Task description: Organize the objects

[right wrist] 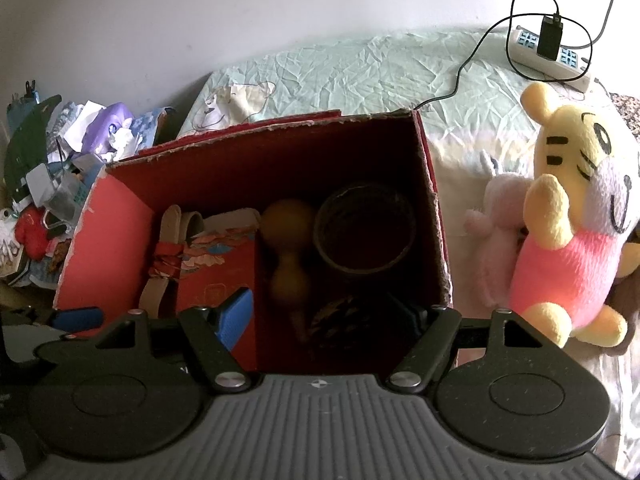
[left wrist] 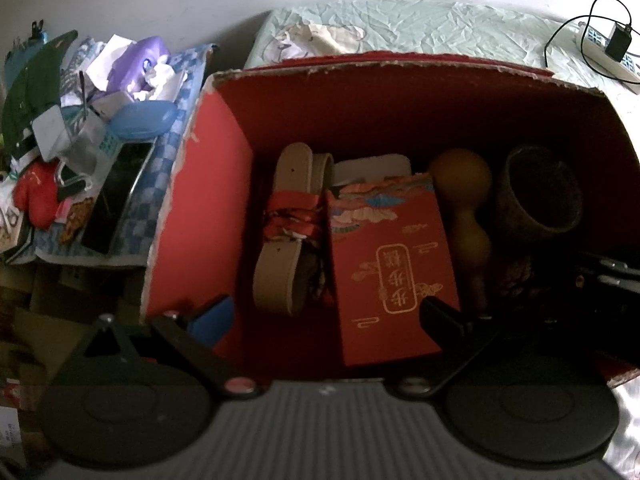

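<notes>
An open red cardboard box stands on the bed. Inside lie a beige belt bound with red ribbon, a red packet with gold characters, a tan gourd, a dark cup and a pine cone. My left gripper hangs open over the box's near side, above the packet. Over the near right part of the box my right gripper is also open, holding nothing. A yellow tiger plush and a pink plush lie to the right of the box.
A heap of clutter with a purple toy, papers, a metal tin and a red item sits left of the box. A power strip with a charger and cable lies at the far right of the crumpled green sheet. A white wall rises behind.
</notes>
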{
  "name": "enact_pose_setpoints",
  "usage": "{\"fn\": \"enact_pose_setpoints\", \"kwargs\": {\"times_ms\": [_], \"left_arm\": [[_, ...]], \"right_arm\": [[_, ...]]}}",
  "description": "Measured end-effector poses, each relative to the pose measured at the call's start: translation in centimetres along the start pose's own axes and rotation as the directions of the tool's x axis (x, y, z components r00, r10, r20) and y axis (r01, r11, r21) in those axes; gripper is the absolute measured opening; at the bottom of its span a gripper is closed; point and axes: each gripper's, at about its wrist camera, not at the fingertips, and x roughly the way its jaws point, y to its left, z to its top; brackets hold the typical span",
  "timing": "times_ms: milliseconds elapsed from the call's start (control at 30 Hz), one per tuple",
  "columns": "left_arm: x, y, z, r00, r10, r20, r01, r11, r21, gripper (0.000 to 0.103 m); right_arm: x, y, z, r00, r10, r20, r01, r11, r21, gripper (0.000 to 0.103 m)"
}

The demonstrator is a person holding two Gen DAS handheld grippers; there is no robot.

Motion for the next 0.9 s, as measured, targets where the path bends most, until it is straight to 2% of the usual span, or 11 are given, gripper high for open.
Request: {"fn": "enact_pose_setpoints", "kwargs": {"times_ms": [900], "left_arm": [[0.77,0.18,-0.29,1.0,-0.004,-0.004,0.004,1.0,-0.015,0.1]], "right_arm": [[0.19,0.43,-0.21,1.0,-0.01,0.012,0.01,1.0,-0.022,0.082]]}}
